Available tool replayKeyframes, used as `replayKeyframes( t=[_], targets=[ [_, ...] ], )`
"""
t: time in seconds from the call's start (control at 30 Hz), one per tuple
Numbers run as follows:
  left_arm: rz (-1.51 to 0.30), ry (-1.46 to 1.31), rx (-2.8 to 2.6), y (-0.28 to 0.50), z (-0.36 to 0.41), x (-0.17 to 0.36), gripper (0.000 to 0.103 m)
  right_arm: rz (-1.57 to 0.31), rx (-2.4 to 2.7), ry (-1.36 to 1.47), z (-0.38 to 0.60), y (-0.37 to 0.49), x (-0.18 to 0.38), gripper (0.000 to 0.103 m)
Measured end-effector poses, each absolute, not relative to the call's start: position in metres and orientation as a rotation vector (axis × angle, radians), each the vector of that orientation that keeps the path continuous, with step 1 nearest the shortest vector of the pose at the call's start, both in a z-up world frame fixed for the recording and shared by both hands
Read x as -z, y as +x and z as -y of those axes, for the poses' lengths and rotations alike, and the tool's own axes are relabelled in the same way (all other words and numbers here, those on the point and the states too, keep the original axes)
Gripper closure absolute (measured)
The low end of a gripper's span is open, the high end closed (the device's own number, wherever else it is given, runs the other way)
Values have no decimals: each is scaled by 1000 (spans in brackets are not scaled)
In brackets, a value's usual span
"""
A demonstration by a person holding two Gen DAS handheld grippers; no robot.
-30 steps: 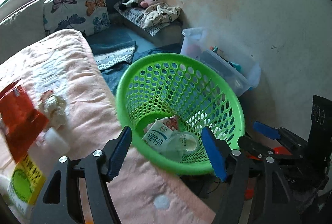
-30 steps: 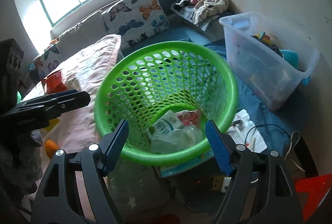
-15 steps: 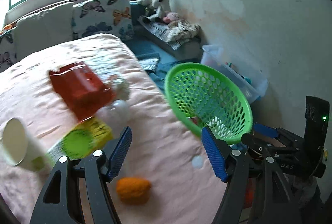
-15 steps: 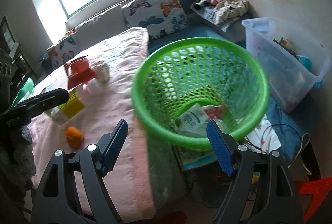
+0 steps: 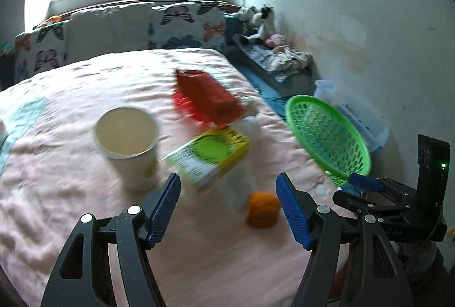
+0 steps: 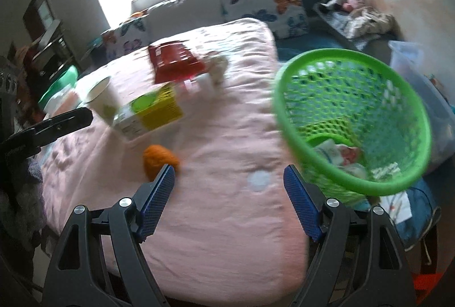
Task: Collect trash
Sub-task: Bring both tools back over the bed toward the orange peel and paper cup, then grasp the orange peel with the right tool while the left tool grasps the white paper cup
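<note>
A pink bedspread point(image 5: 71, 96) covered the bed below both grippers. The left gripper point(image 5: 227, 206) hung spread wide and empty; ahead of its left finger stood a paper cup point(image 5: 128, 145), a yellow-green box point(image 5: 210, 156) lay just ahead between its fingers, and an orange lump point(image 5: 262, 209) sat beside its right finger. The right gripper point(image 6: 229, 200) was also wide and empty, the green basket point(image 6: 352, 119) just ahead to its right holding cartons.

Green basket point(image 6: 352, 182) beside bed; cup point(image 5: 128, 147), boxes, orange scrap point(image 5: 262, 209) on pink blanket.
</note>
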State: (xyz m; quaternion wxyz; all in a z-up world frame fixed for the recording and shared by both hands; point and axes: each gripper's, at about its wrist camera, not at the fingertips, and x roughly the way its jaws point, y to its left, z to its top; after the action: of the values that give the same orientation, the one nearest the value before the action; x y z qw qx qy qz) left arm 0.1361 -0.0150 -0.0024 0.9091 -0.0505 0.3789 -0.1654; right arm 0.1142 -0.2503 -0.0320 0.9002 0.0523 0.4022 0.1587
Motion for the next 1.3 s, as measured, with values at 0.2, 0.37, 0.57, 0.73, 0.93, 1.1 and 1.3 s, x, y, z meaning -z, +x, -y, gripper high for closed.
replayKeyframes(
  t=[0.2, 0.37, 0.57, 0.73, 0.93, 1.1, 1.3],
  targets=[
    [-800, -155, 265, 128, -20, 14, 36, -843, -413, 44, 211, 118, 38, 24],
    [-818, -180, 232, 124, -37, 24, 36, -856, -465, -1, 186, 124, 44, 24],
    [-841, -213, 209, 128, -47, 34, 36, -860, -499, -65, 169, 130, 50, 29],
    [-843, -219, 198, 128, -51, 37, 36, -873, -520, -122, 159, 140, 58, 34],
    [-855, -227, 190, 131, -51, 41, 36, -881, -538, -156, 152, 146, 65, 39],
    [-858, -230, 187, 135, -53, 41, 36, -891, -547, -166, 147, 149, 70, 45],
    [-857, -219, 182, 140, -53, 40, 31, -891, -548, -166, 147, 151, 72, 49]
  ],
)
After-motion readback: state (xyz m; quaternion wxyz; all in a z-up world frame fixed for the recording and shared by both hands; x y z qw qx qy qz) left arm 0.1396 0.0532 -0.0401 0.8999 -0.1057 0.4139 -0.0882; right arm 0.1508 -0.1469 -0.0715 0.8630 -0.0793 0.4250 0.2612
